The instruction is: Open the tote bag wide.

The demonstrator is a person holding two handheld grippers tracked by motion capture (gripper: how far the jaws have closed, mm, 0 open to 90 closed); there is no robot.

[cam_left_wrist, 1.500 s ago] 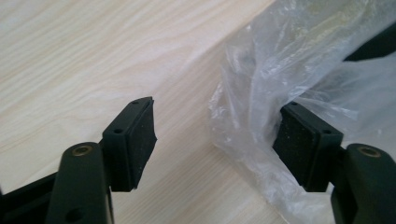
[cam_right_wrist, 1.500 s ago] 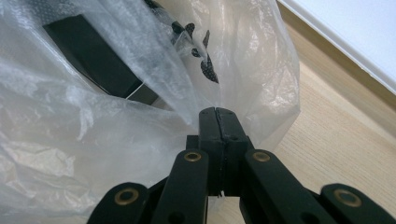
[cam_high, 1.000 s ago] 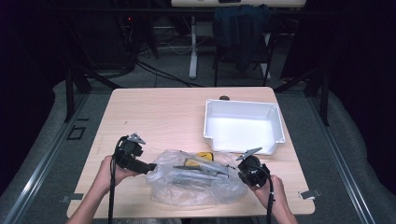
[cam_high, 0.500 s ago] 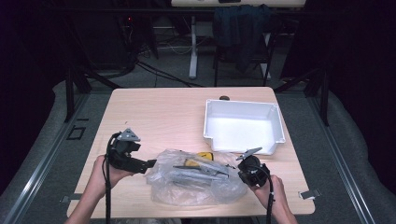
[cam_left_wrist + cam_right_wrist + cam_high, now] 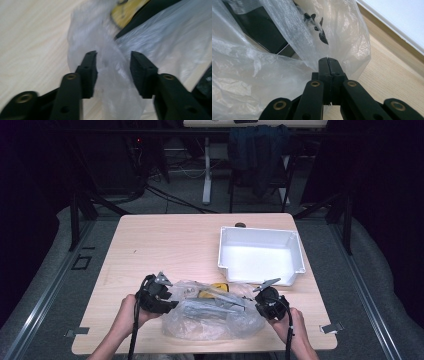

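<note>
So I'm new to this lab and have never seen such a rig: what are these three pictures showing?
A person sits at a wooden table with hand-held tongs in each hand. The high view looks down from above; the two gripper views come from cameras riding on the tongs. On the table lie a clear plastic bag with dark tools and something yellow inside, and an empty white tray. The right tongs are shut on the bag's edge. The left tongs have just been closing, with bag film between the pads, not yet pinched.
</note>
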